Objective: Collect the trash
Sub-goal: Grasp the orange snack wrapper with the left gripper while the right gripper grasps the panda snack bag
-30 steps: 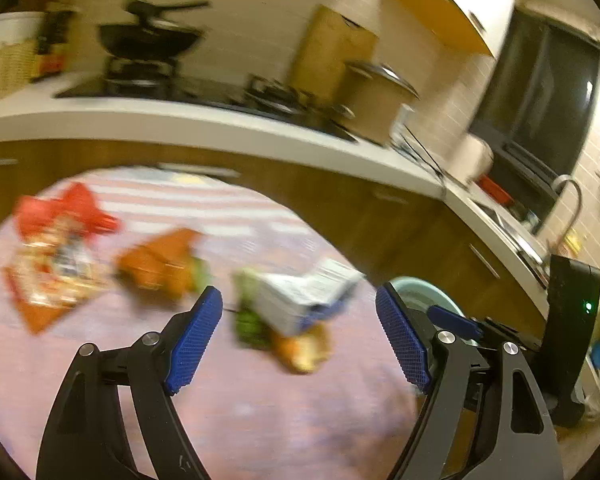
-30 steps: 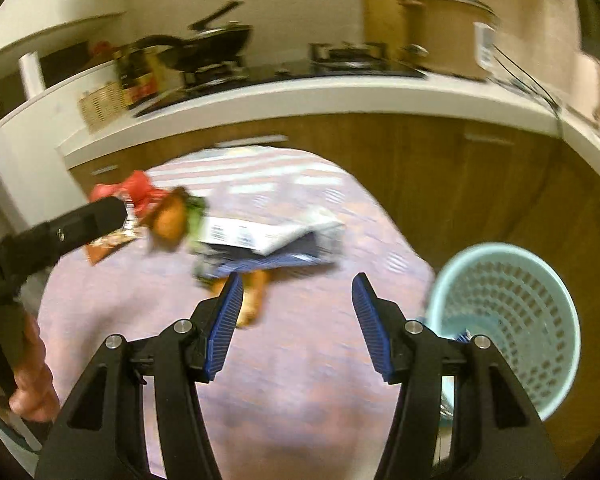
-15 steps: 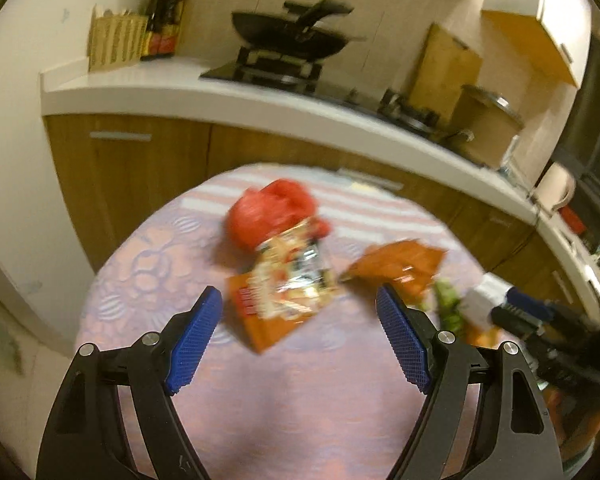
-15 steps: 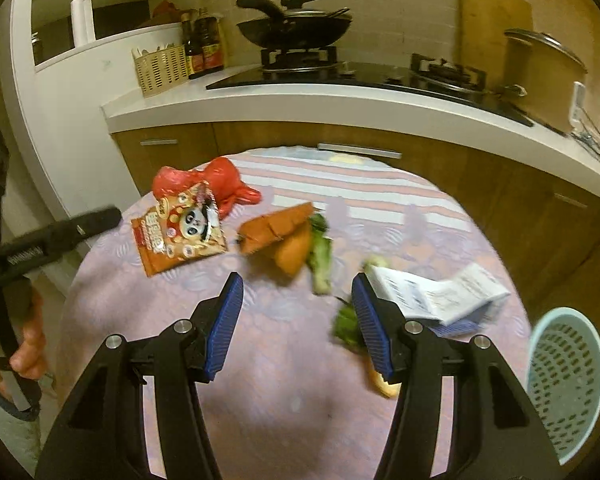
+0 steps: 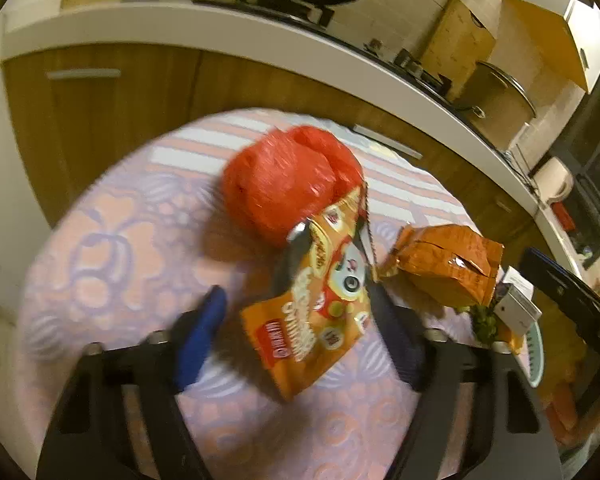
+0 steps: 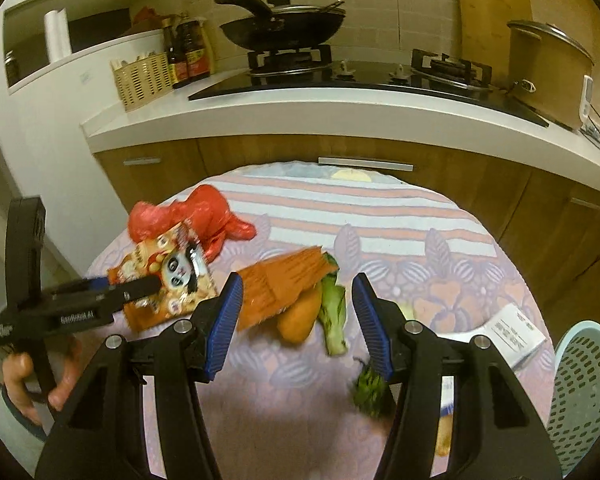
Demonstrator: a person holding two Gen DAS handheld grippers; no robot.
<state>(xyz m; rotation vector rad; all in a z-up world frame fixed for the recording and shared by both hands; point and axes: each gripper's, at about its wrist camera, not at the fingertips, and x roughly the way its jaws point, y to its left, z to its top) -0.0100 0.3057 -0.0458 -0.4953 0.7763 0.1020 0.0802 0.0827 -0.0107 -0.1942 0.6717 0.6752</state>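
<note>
Now the left gripper [image 5: 296,328] has swung away from the white carton end of the bench [image 5: 100,248] and come down over the printed snack packet [image 5: 320,304], which a second ago lay far off toward the left edge. Its jaws, which stood wide half a second back, are closing, with the packet's lower half between them; the picture is too blurred to say the pads press on it yet, so I read this as the grab being made, not finished. That would put the task at its first pick, with all the litter on the cloth and nothing carried to the pale blue basket [image 6: 584,392] beside the bench's right edge.

The right gripper [image 6: 298,320] has turned the same way and hangs half-open over the middle of the bench, nothing between its pads, with the orange wrapper [image 6: 280,284] and a green vegetable stalk [image 6: 334,312] just beyond them.

The snack packet is a crinkled orange foil bag with cartoon printing, torn open at its top, lying flat near the left edge and touching the red plastic bag [image 5: 288,180] behind it. It looks light and floppy, likely to fold in a pinch. A white carton [image 6: 516,332] lies near the right edge.
</note>
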